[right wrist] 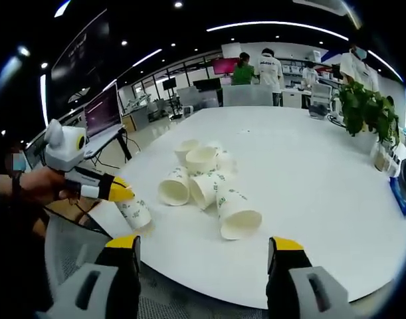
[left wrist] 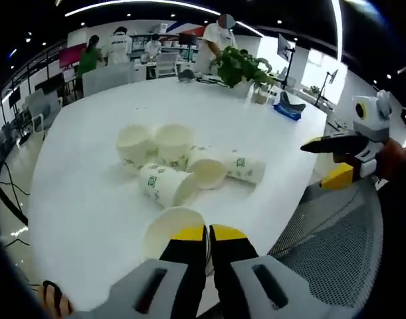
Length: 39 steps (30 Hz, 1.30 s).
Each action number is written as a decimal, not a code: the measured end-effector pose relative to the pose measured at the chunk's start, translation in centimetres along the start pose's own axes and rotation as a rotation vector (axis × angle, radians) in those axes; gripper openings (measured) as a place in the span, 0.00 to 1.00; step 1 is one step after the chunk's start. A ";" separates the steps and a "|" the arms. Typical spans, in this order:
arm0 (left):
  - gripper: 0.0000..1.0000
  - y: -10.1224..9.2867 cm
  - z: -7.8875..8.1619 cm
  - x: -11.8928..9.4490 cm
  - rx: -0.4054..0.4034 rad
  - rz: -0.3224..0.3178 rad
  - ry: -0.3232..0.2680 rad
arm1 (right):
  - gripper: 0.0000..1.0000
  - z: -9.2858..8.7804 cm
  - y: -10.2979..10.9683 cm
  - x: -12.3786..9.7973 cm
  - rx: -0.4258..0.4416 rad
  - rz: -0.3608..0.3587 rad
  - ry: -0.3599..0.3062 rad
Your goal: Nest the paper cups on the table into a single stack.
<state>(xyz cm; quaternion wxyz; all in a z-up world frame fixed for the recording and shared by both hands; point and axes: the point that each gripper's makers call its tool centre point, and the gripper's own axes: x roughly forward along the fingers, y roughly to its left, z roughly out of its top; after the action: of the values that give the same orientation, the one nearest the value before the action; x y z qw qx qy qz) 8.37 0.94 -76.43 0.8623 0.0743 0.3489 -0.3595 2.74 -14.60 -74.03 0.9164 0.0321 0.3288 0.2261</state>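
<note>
One cup clamped in left gripper; right gripper wide open.

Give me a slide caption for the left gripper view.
Left hand-held gripper grips one paper cup before a pile of cups.

Both views face the cup cluster across the table — from opposite sides, near its edge

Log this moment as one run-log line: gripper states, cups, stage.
left hand-held gripper: shut on paper cup | right hand-held gripper: open | loose cups: clustered on white table, mostly tipped | stage: stacking not yet begun
</note>
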 end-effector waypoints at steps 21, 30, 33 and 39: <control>0.00 -3.4 2.6 5.3 0.251 -0.014 0.009 | 0.79 -0.2 -0.4 0.0 -0.011 -0.010 0.010; 0.00 -4.0 2.7 7.5 0.376 -0.023 0.025 | 0.79 -0.3 -0.2 0.1 -0.017 -0.003 0.021; 0.00 -4.2 2.8 7.9 0.364 -0.022 0.021 | 0.79 -0.3 -0.3 0.0 -0.014 -0.006 0.021; 0.00 -4.0 3.3 8.9 0.366 -0.018 0.007 | 0.79 -1.0 -0.7 0.5 -0.008 -0.009 0.026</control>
<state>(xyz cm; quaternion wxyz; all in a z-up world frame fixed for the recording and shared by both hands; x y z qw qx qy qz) 11.95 -8.29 -79.29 0.8299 0.2280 0.2812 -0.4246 2.78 -15.13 -75.29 0.9132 0.0241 0.3398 0.2239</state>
